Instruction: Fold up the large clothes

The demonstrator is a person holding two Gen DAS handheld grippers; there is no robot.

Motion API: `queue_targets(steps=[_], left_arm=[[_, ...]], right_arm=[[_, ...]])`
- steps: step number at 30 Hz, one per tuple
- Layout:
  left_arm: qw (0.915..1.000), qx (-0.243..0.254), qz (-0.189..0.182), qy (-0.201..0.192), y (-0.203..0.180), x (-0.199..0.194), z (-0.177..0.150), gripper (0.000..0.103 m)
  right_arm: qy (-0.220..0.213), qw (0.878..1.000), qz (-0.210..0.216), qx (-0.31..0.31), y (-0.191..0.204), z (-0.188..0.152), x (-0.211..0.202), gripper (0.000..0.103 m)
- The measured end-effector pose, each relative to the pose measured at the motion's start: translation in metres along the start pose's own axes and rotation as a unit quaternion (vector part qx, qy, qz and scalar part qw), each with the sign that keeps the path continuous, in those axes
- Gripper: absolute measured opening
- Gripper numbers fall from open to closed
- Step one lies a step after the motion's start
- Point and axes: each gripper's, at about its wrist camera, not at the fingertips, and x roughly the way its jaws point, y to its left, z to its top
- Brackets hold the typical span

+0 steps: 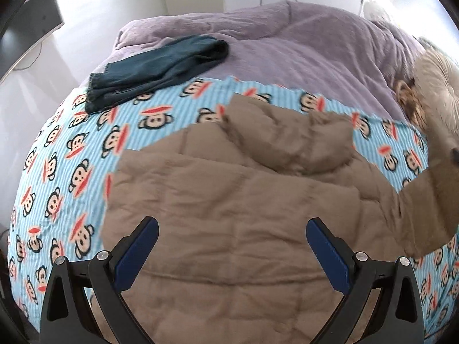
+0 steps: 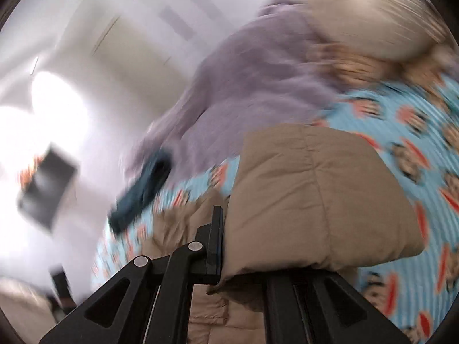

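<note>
left wrist view only: the whole spread of the tan puffer jacket (image 1: 229, 215) lying flat on the bed, its hood (image 1: 289, 134) bunched at the far end, one sleeve (image 1: 424, 200) rising off the bed toward the right edge of the picture.
right wrist view only: a close look at a quilted fold of the jacket (image 2: 315, 200) pinched at the gripper, draped over its right side and hiding the right finger; the rest is smeared by blur.
left gripper (image 1: 232, 255): jaws spread wide, blue pads facing each other, nothing between them; it hangs over the near part of the jacket, tilted down at it.
right gripper (image 2: 226, 246): jaws closed narrow on the jacket fabric, which is lifted clear of the sheet.
jacket surface: matte tan, stitched in broad quilted panels, softly creased; it covers the near middle of the bed.
bed sheet (image 1: 71, 154): light blue stripes printed with cartoon monkey faces, showing around the jacket on the left, far and right sides.
purple blanket (image 1: 301, 48): heaped across the far half of the bed.
dark teal garment (image 1: 155, 66): folded, lying where blanket meets sheet, well apart from the jacket.
both views: the blanket, the teal garment (image 2: 140, 189) and the sheet (image 2: 401, 126).
</note>
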Motion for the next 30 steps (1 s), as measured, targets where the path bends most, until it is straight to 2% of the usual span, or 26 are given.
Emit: queue_targets(steps=[4,6,9,10,12,13,14,15,16,17,18,20,21,23,24,25,26,28,30], left_arm=[[0.9999,-0.011,-0.004,0.010,0.026,0.015,0.001,0.103],[0.9997,-0.015,-0.008,0.015,0.039,0.023,-0.002,0.103],[0.9996,-0.018,-0.009,0.022,0.051,0.032,-0.008,0.103],[0.9994,-0.019,-0.009,0.027,0.054,0.037,-0.011,0.103],[0.9992,-0.021,-0.012,0.033,0.056,0.044,-0.013,0.103],[0.9990,-0.021,-0.016,0.036,0.056,0.048,-0.015,0.103],[0.9989,-0.021,-0.019,0.037,0.055,0.050,-0.016,0.103],[0.9988,-0.021,-0.023,0.037,0.054,0.052,-0.016,0.103],[0.9986,-0.022,-0.029,0.038,0.052,0.055,-0.017,0.103],[0.9984,-0.024,-0.034,0.038,0.051,0.057,-0.017,0.103],[0.9981,-0.027,-0.040,0.038,0.050,0.058,-0.017,0.103],[0.9972,-0.031,-0.055,0.040,0.048,0.062,-0.017,0.103],[0.9966,-0.034,-0.063,0.040,0.048,0.063,-0.017,0.103],[0.9945,-0.042,-0.086,0.042,0.049,0.064,-0.015,0.103],[0.9931,-0.048,-0.098,0.042,0.050,0.064,-0.014,0.103],[0.9906,-0.056,-0.117,0.042,0.052,0.063,-0.013,0.103],[0.9887,-0.062,-0.130,0.043,0.055,0.062,-0.013,0.103],[0.9829,-0.077,-0.162,0.044,0.062,0.061,-0.010,0.103],[0.9757,-0.097,-0.191,0.045,0.071,0.061,-0.010,0.103]], right_arm=[[0.061,0.996,0.002,-0.072,0.063,-0.042,0.065,0.006],[0.098,0.988,-0.022,-0.121,0.090,-0.071,0.102,0.006],[0.144,0.978,-0.044,-0.147,0.099,-0.106,0.138,0.006],[0.156,0.975,-0.050,-0.150,0.096,-0.115,0.145,0.010],[0.187,0.969,-0.070,-0.148,0.091,-0.131,0.160,0.011],[0.195,0.967,-0.078,-0.144,0.087,-0.134,0.160,0.022],[0.204,0.966,-0.079,-0.134,0.082,-0.135,0.163,0.038],[0.206,0.969,-0.070,-0.115,0.075,-0.135,0.158,0.048],[0.205,0.971,-0.061,-0.103,0.073,-0.134,0.155,0.068],[0.201,0.974,-0.049,-0.088,0.068,-0.132,0.146,0.075],[0.189,0.979,-0.039,-0.070,0.062,-0.128,0.133,0.077],[0.163,0.986,-0.040,-0.024,0.049,-0.121,0.113,0.077],[0.145,0.988,-0.039,0.035,0.029,-0.118,0.101,0.077],[0.128,0.984,-0.026,0.123,0.002,-0.114,0.093,0.075],[0.113,0.979,-0.027,0.169,-0.013,-0.110,0.089,0.058],[0.109,0.977,-0.033,0.178,-0.016,-0.107,0.089,0.026],[0.108,0.978,-0.042,0.175,-0.018,-0.101,0.091,0.017],[0.106,0.984,-0.039,0.137,-0.007,-0.091,0.095,0.014],[0.111,0.991,-0.029,0.063,0.024,-0.086,0.100,0.013]])
